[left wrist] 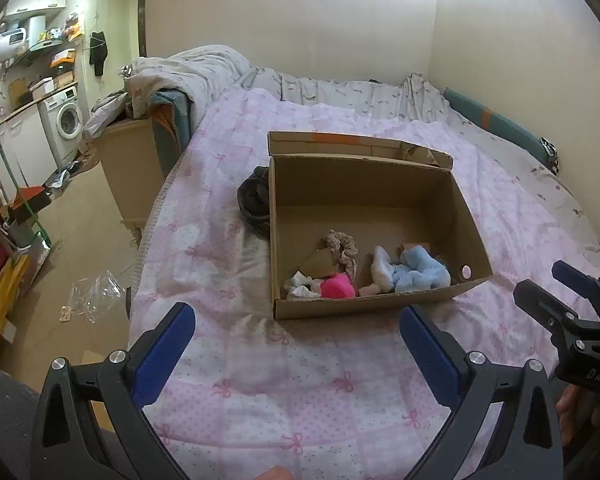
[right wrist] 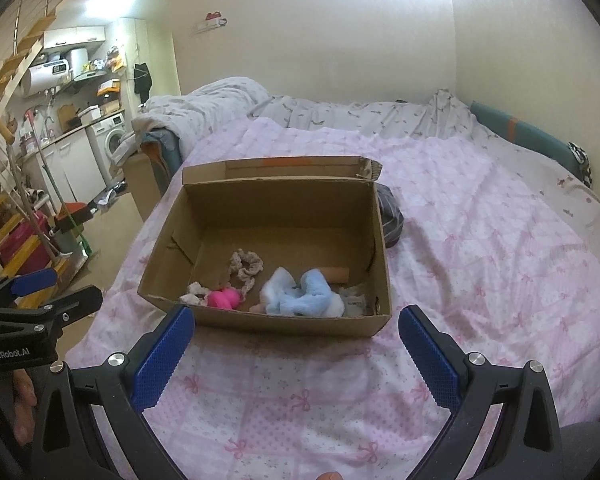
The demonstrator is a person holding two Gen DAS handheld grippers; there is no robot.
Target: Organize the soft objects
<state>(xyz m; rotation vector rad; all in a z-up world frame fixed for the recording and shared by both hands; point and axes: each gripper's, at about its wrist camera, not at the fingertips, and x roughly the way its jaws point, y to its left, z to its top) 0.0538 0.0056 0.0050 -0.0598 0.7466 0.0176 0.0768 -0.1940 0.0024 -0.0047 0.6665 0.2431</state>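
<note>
An open cardboard box (left wrist: 364, 184) (right wrist: 276, 200) stands on the pink bed cover. Inside it lie a beige scrunchie (left wrist: 345, 249) (right wrist: 246, 266), a pink soft item (left wrist: 337, 286) (right wrist: 223, 298), a small white one (left wrist: 299, 285) (right wrist: 194, 295) and a blue and white fluffy item (left wrist: 414, 274) (right wrist: 302, 294). A dark cloth bundle (left wrist: 254, 200) (right wrist: 390, 216) lies against the box's outside. My left gripper (left wrist: 296, 344) (right wrist: 56, 290) is open and empty, short of the box's near wall. My right gripper (right wrist: 296, 346) (left wrist: 544, 280) is open and empty, also short of the box.
The pink patterned cover (left wrist: 300, 392) (right wrist: 480, 240) spans the bed, with a rumpled grey duvet (left wrist: 196, 72) at the far end. A wooden cabinet (left wrist: 132, 168) stands left of the bed. Clear plastic packaging (left wrist: 94, 294) lies on the floor. A wooden stair (right wrist: 4, 80) rises at left.
</note>
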